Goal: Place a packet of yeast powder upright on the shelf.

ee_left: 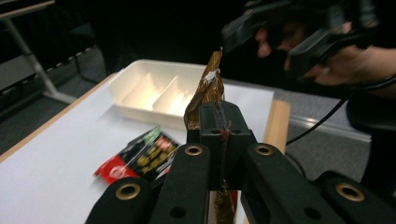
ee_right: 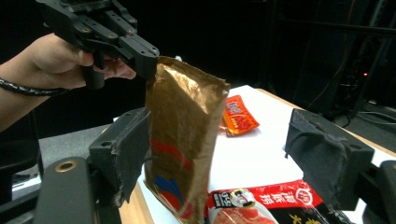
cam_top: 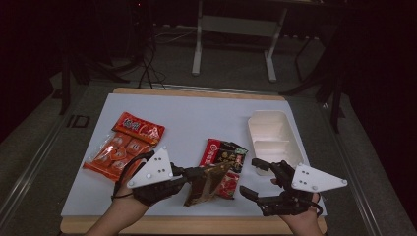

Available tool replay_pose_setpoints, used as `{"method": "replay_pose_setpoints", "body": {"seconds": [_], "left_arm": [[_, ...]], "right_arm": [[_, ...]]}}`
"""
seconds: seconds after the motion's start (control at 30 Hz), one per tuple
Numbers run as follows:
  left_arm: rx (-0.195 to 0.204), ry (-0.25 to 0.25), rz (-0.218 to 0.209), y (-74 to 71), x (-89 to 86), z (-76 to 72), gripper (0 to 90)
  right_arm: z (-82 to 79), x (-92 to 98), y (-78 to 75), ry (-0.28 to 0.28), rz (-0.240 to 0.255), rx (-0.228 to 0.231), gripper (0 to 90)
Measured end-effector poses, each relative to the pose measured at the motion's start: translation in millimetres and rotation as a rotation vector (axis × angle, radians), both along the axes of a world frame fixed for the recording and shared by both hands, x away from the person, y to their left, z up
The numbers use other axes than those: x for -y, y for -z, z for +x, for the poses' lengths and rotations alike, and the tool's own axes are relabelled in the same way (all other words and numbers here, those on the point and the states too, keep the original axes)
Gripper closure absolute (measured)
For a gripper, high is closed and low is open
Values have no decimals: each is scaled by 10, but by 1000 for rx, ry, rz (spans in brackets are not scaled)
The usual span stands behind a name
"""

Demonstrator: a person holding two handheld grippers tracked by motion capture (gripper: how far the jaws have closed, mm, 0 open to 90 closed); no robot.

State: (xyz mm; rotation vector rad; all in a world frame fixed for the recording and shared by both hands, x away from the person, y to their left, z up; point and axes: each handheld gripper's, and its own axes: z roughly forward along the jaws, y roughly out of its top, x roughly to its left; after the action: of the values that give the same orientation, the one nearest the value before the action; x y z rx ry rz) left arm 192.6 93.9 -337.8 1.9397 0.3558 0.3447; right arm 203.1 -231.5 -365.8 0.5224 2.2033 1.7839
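My left gripper point(cam_top: 193, 173) is clenching its jaws on a brown foil packet point(cam_top: 206, 184), lifting it above the tabletop point(cam_top: 196, 118); my right gripper point(cam_top: 251, 178) is spreading wide beside it.

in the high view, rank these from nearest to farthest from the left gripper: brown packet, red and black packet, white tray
1. Brown packet: clamped in the left gripper, hanging at the table's near edge.
2. Red and black packet: lying flat just behind the brown one, mid-table.
3. White tray: farthest, toward the far right side of the table.
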Motion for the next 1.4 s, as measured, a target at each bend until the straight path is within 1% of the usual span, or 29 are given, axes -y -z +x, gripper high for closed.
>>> {"method": "replay_pose_setpoints", "body": {"seconds": [0.1, 0.13, 0.23, 0.27, 0.3, 0.33, 0.4, 0.43, 0.5, 0.53, 0.57, 0.63, 0.7, 0.77, 0.8, 0.83, 0.9, 0.93, 1.0, 1.03, 1.1, 1.13, 1.17, 1.2, 1.27, 1.3, 1.33, 1.37, 1.4], "left_arm": [[0, 0, -2, -6, 17, -3, 900], [-7, 19, -17, -17, 71, 1, 900], [-4, 25, -28, -26, 132, 3, 900], [-5, 27, -32, -27, 154, 6, 900], [-5, 33, -32, -29, 176, 9, 900], [-1, 31, -37, -29, 196, 13, 900], [-6, 33, -42, -28, 230, 39, 900], [-15, 33, -49, -26, 247, 58, 900], [-16, 29, -53, -24, 268, 80, 900], [-17, 32, -54, -23, 278, 91, 900], [-15, 29, -54, -23, 289, 98, 900], [-20, 29, -58, -19, 302, 117, 900], [-28, 28, -63, -15, 305, 132, 900], [-26, 21, -55, -12, 310, 144, 900], [-29, 20, -53, -9, 306, 156, 900], [-31, 18, -51, -9, 301, 165, 900], [-52, 21, -56, 0, 278, 201, 900], [-51, 18, -62, 7, 270, 208, 900], [-54, 24, -58, 13, 258, 223, 896], [-54, 24, -63, 15, 250, 226, 890], [-54, 24, -63, 15, 250, 226, 885], [-42, 26, -77, 10, 225, 226, 850], [-42, 27, -80, 7, 215, 228, 838], [-44, 26, -93, 2, 200, 230, 811], [-34, 13, -111, -6, 164, 226, 722], [-32, 9, -115, -7, 143, 228, 696], [-34, 8, -126, -2, 122, 231, 641], [-33, -6, -144, 9, 93, 233, 603], [-36, -7, -156, 19, 73, 236, 578]], "right_arm": [[26, -23, -21, -15, -3, -4, 231], [56, -40, -41, -29, -9, -12, 237], [89, -58, -56, -51, -20, -27, 262], [100, -62, -58, -61, -25, -33, 305], [109, -65, -59, -73, -30, -39, 330], [112, -66, -59, -75, -36, -36, 351], [134, -62, -62, -101, -60, -35, 488], [143, -59, -63, -106, -68, -34, 518], [168, -57, -69, -119, -83, -48, 570], [178, -54, -73, -111, -88, -45, 591], [196, -44, -76, -113, -89, -47, 616], [237, -22, -84, -122, -89, -60, 699], [277, -3, -96, -140, -79, -83, 783], [306, 1, -108, -156, -87, -87, 860], [314, -3, -115, -167, -95, -90, 878], [321, -13, -120, -175, -105, -89, 889], [355, -19, -128, -195, -111, -106, 895], [365, -23, -131, -196, -113, -107, 896], [383, -36, -147, -198, -124, -101, 897], [392, -43, -156, -198, -132, -97, 897], [403, -47, -165, -201, -134, -100, 897], [425, -57, -184, -204, -142, -92, 897], [432, -59, -195, -206, -144, -89, 897], [439, -60, -206, -208, -142, -86, 897], [450, -65, -237, -203, -159, -70, 897], [459, -60, -251, -202, -157, -65, 897], [471, -50, -266, -201, -152, -64, 896], [483, -37, -283, -193, -152, -53, 896], [500, -16, -304, -187, -148, -44, 896]]}}
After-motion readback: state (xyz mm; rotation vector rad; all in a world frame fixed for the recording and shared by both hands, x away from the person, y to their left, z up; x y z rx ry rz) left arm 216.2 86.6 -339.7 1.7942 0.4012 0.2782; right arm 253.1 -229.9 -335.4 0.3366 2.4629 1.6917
